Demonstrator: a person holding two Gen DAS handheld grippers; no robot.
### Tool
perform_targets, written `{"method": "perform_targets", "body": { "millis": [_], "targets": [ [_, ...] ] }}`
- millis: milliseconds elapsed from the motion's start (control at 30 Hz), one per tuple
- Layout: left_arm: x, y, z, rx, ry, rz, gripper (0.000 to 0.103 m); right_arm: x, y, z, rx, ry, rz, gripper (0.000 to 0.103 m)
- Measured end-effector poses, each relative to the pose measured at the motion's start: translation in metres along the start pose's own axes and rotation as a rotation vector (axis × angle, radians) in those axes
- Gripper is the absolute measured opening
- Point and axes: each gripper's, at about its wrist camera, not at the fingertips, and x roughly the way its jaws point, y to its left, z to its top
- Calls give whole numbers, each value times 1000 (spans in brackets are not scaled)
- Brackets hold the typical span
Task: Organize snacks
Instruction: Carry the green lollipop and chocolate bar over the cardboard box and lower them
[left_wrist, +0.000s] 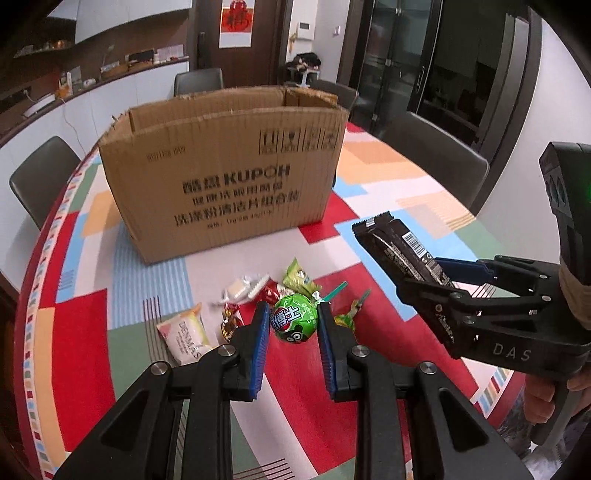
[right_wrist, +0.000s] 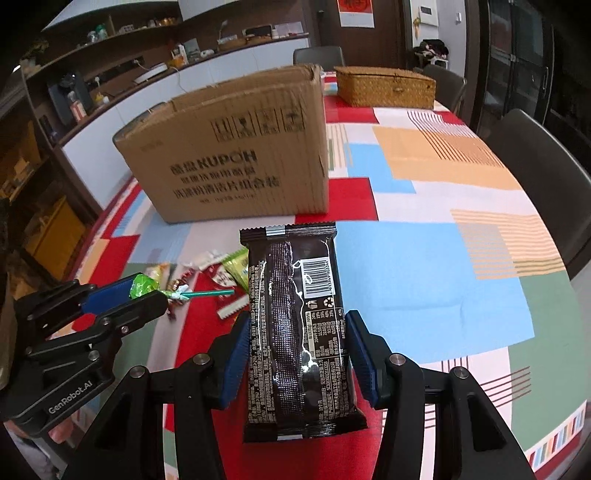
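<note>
Half of the cardboard box (left_wrist: 225, 177) inside is hidden by its front wall. A green lollipop (left_wrist: 294, 322) is squeezed by the left gripper (left_wrist: 293, 328). A black snack pack (right_wrist: 299, 332) is pinched by the right gripper (right_wrist: 295, 354). Small sweets (left_wrist: 255, 295) are left on the table (left_wrist: 406, 173) before the box.

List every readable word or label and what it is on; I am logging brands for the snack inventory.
"KUPOH": cardboard box; its Chinese lines are too blurred.
"DENMAS": white snack packet.
"DAS": right gripper.
"GenRobot.AI": left gripper.
Black wrapper: print too small.
Green lollipop: characters unclear.
</note>
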Motion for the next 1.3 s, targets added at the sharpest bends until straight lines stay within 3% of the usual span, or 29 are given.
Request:
{"method": "perform_targets", "body": {
  "millis": [467,833,1067,1300],
  "targets": [
    [-40,10,35,-1,-152,39,26,-28,15,29,-29,-110,18,51],
    [-67,30,85,-19,-295,111,26,-44,26,80,-57,-225,35,51],
    [-70,46,113,-27,-339,155,26,-43,33,115,-79,-262,49,51],
    [-60,67,136,-51,-334,173,26,-34,42,152,-102,-273,56,51]
  ]
}}
